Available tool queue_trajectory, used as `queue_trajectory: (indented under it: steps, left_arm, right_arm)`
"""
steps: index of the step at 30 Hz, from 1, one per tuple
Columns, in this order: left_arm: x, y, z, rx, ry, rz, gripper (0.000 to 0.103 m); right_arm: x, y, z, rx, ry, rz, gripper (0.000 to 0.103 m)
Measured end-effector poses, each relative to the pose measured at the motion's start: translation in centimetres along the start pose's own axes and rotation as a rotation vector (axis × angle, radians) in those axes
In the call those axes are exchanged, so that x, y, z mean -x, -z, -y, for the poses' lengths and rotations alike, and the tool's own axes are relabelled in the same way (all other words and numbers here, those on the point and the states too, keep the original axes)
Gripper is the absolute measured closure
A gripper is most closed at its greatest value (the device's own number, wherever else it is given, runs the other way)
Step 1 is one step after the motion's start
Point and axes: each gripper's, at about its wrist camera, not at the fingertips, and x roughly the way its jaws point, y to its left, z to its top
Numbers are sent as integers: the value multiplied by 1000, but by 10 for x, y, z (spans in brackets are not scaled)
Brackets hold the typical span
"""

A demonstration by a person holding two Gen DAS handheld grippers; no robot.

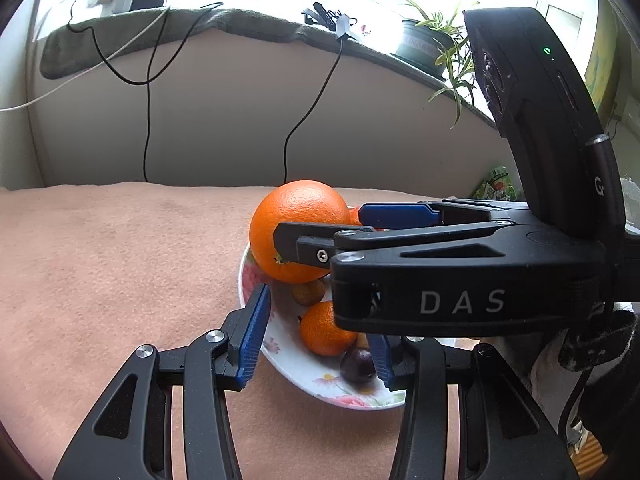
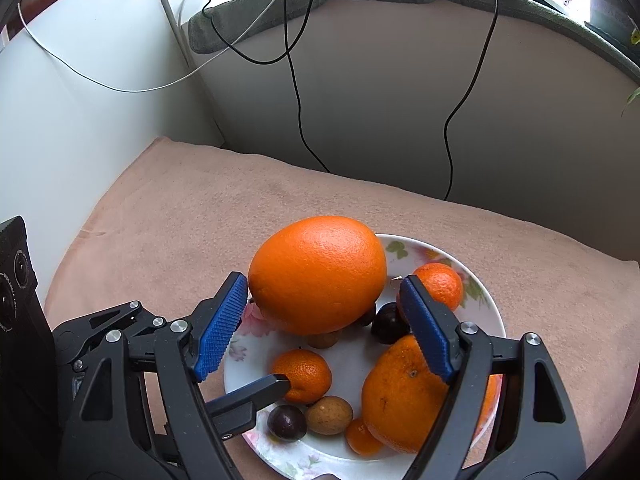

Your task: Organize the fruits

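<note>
Above the plate [image 2: 486, 312], the right gripper [image 2: 320, 316] clasps the big orange [image 2: 316, 272], long axis spanning its pads; left gripper [image 1: 316, 344] gapes empty beside the mandarin [image 1: 324, 330].

Surface [image 2: 168, 216] covered by pinkish-tan fleecy cloth, reaching to grey wall behind. Floral white plate [image 2: 486, 320] directly on cloth. Rest of cloth left of plate bare. Two black cables [image 2: 448, 184] drop behind surface beyond plate.

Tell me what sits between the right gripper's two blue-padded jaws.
The big orange, over the floral white plate. Whether the pads grip it is unclear in the right wrist view.
</note>
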Motion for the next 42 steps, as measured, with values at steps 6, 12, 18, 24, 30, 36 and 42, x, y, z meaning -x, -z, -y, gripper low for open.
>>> queue_trajectory:
  steps: [6,12,18,24,30,36,42]
  left_arm:
    - [13,7,7,-26,-9,13,58]
    - [30,13,12,-44,-19,33,54]
    - [52,21,16,-64,-37,57,43]
    - [74,27,17,-63,-65,86,32]
    - [97,35,20,-68,-93,116,27]
    - [109,42,23,-68,-134,126,26]
    - [115,50,26,-59,-156,125,26]
  right_arm:
    - [18,7,-2,1,-1,29,22]
    - [42,17,-7,8,1,73,22]
    - [73,35,-18,10,15,150,22]
    - [106,63,-20,-51,40,243,11]
    - [131,89,-19,-96,120,304,10]
    - [146,116,-5,-165,198,334,9]
    - [158,137,7,-205,274,343,9]
